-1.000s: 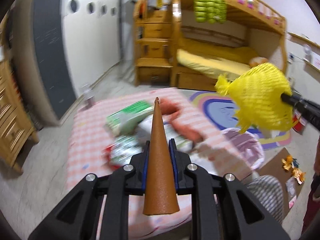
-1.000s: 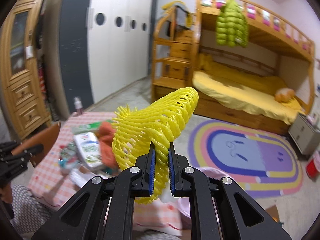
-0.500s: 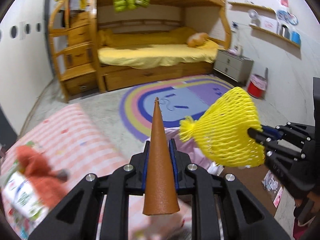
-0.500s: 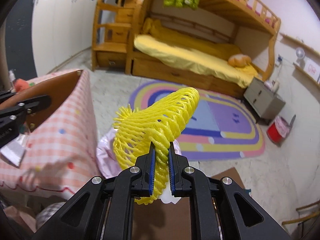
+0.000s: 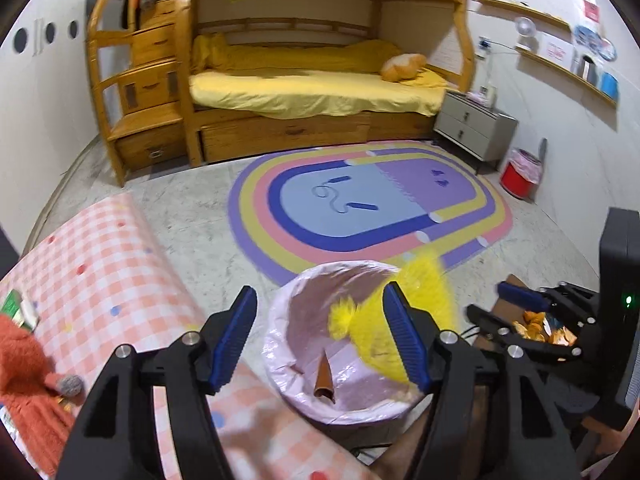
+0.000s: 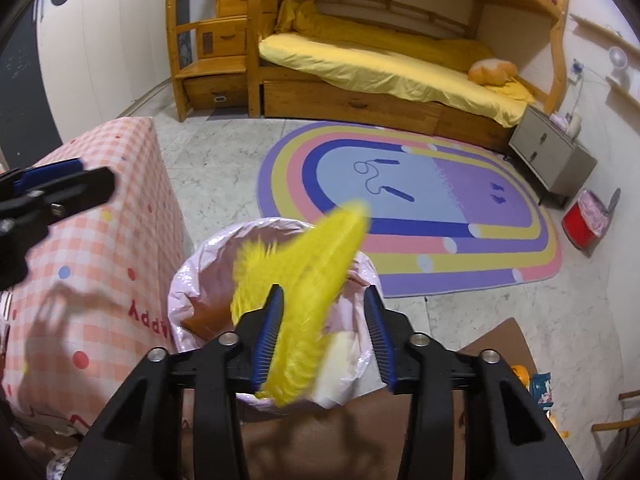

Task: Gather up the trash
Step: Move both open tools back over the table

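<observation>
Both tools over bin (image 5: 276,344) | left tool (image 5: 320,340) opening, empty: brown cone (image 5: 325,376) I carried now lies inside the liner | right tool (image 6: 324,336) opening, yellow foam net (image 6: 304,276) loose between the jaws, dropping binward | two pieces binned; surface (image 5: 112,264) litter next.

Both wrist cams look steeply down, close over the pink-lined bin (image 5: 280,344) (image 6: 188,280); rainbow rug (image 5: 368,204) (image 6: 404,200) and bunk bed beyond.
</observation>
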A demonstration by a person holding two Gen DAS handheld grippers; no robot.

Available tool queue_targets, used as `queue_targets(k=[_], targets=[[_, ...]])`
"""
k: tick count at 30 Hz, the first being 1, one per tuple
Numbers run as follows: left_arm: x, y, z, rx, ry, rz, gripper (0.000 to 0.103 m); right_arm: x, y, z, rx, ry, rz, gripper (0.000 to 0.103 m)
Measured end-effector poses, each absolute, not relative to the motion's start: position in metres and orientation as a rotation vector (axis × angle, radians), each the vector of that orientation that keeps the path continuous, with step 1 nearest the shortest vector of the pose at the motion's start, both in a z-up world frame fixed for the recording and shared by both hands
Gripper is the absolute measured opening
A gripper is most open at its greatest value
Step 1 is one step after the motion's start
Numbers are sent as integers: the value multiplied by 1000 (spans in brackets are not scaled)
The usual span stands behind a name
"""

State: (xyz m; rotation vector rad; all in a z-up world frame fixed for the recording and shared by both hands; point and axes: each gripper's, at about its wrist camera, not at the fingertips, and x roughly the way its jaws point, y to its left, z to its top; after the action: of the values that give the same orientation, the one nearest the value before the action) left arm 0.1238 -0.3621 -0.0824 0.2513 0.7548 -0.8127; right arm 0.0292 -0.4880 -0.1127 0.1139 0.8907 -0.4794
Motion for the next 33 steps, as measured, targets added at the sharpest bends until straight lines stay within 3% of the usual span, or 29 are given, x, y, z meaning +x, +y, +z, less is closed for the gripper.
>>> queue_targets(k=[13, 19, 26, 28, 33], targets=[[100, -262, -25, 219, 681, -643, 64, -8, -434, -29, 253, 692, -324, 45], [80, -193, -15, 191, 693, -567, 65, 3, -365, -6, 176, 681, -152, 45], [63, -104, -27, 179, 710, -377, 68, 22, -288, -17, 59, 732, 4, 54], [59, -81, -31, 172, 718, -323, 69, 26, -269, -27, 34, 752, 25, 62], [49, -29, -47, 127, 748, -215, 74, 30, -215, -57, -63, 811, 127, 69]])
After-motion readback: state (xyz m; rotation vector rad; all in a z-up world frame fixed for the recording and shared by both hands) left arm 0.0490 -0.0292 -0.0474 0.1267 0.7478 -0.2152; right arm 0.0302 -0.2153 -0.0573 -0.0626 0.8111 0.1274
